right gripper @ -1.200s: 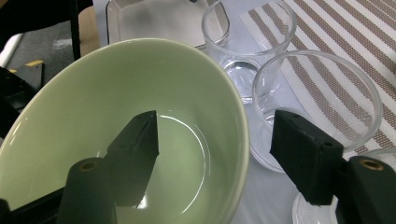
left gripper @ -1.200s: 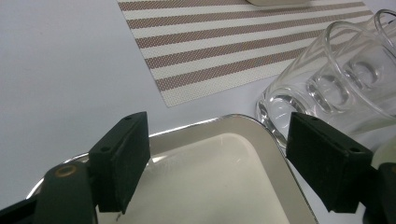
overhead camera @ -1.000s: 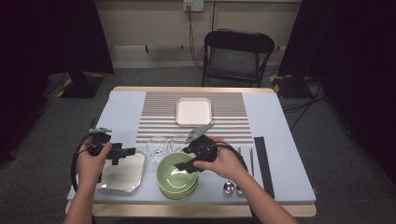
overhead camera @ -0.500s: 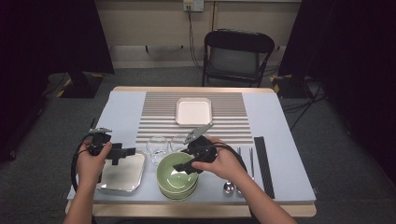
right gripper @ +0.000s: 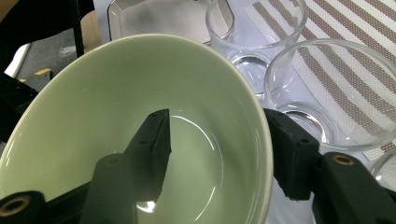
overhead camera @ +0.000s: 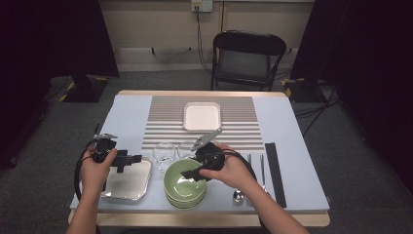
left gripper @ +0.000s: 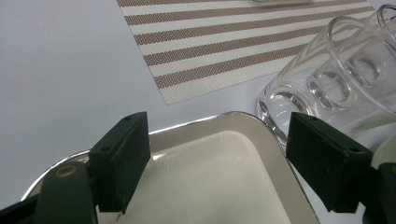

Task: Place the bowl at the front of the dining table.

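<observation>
- Right claw (right gripper: 219, 154) open, straddling the green bowl's (right gripper: 116, 107) rim, one jaw inside.
- Left claw (left gripper: 217, 158) open above the steel tray (left gripper: 224, 186).

My table (overhead camera: 287, 122) has a pale blue-grey top with a wood edge. On it: a striped placemat (overhead camera: 243, 127) carrying a white square dish (overhead camera: 201, 116), two clear glasses (overhead camera: 164, 151) just off the mat's near edge, a shiny metal tray (overhead camera: 127, 181) on my left, stacked green bowls (overhead camera: 183, 187), cutlery (overhead camera: 262, 165) and a black strip (overhead camera: 274, 173) on my right.
</observation>
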